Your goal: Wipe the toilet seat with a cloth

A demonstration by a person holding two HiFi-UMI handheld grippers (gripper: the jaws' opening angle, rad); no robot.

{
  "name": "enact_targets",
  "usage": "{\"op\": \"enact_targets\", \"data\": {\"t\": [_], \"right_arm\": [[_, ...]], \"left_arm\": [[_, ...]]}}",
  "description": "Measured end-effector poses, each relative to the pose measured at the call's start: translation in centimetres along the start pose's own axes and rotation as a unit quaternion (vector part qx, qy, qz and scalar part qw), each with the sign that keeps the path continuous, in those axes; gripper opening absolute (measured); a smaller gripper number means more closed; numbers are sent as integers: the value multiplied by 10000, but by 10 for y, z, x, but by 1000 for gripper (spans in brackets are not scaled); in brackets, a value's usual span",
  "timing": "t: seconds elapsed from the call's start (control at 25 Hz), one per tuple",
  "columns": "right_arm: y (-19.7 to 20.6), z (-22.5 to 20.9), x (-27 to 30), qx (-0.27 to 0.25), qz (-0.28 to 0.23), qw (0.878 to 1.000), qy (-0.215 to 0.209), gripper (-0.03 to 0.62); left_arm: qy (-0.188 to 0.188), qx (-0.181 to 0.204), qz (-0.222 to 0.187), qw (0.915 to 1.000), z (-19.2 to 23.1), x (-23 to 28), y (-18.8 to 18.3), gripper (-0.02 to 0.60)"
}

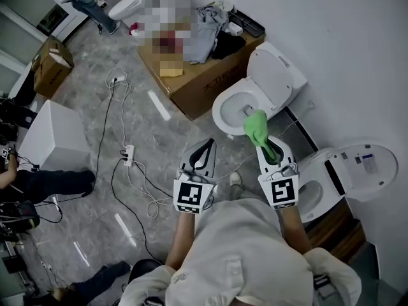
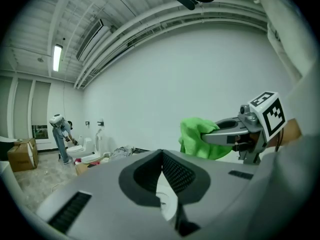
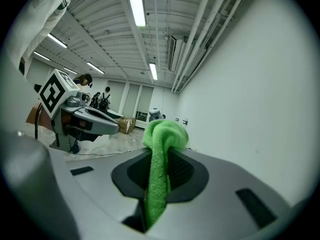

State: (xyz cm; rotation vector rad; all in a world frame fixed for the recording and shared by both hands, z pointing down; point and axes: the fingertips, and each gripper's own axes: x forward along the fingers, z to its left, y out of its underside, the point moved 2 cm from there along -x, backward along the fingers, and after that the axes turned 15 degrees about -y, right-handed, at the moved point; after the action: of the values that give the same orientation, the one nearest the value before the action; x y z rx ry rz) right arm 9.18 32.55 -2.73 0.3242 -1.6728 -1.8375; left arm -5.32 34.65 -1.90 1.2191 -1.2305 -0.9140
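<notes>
The right gripper [image 1: 265, 146] has its 2 jaws clamped on a green cloth [image 1: 256, 126]. In the right gripper view the cloth [image 3: 159, 180] runs up the slot between the jaws and bunches into a rounded wad past the tips of the gripper [image 3: 165, 146]. The left gripper [image 1: 206, 145] has its jaws pressed together with nothing between them, as the left gripper view [image 2: 161, 155] shows. The 2 grippers are held side by side, apart from each other and pointing the same way. From the left gripper view, the right gripper [image 2: 212, 134] appears off to the right with the cloth [image 2: 196, 140] at its front.

In the head view the wad of cloth lies over the near rim of the toilet seat [image 1: 220, 109]; whether it touches the seat cannot be told. The toilet's lid [image 1: 275, 75] is raised and leans toward the white wall [image 1: 344, 43]. A 2nd toilet [image 1: 357, 164] stands to the right, close to the right gripper's marker cube [image 1: 282, 191].

Just left of the 1st toilet sits a large cardboard box [image 1: 204, 83] with clothes [image 1: 204, 30] heaped on top. On the grey floor [image 1: 146, 69], left of the grippers, lie a power strip [image 1: 129, 153] with loose cables and a white box [image 1: 54, 132].
</notes>
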Motion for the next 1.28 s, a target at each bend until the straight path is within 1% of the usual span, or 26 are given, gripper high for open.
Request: {"op": "enact_targets", "data": {"t": [0.2,0.32,0.52,0.76,0.88,0.96,1.12,1.28], "right_arm": [[2,-23,18,-28,-38,9999,-134,46],[8,-32,26,93,-98,9998,-109,46],[19,-47,44,144,0,9998,-116,46],[29,-63,72,221,41,9997,-92,47],[35,-74,89,348,35,9994,-30,48],[41,-84,102,426,108,9990,44,48],[59,-104,131,547,271,9979,237,48],[76,-122,159,664,471,9958,417,48]], "left_arm": [[-177,3,68,9998,5,23,-1,12],[-206,31,104,9997,10,34,1,12],[-209,78,57,9997,22,59,4,12],[23,63,71,10000,30,97,16,12],[159,67,109,9998,37,123,24,12],[258,44,155,9995,42,142,30,12],[486,-135,280,9983,56,181,50,12],[731,-150,387,9965,68,219,66,12]]}}
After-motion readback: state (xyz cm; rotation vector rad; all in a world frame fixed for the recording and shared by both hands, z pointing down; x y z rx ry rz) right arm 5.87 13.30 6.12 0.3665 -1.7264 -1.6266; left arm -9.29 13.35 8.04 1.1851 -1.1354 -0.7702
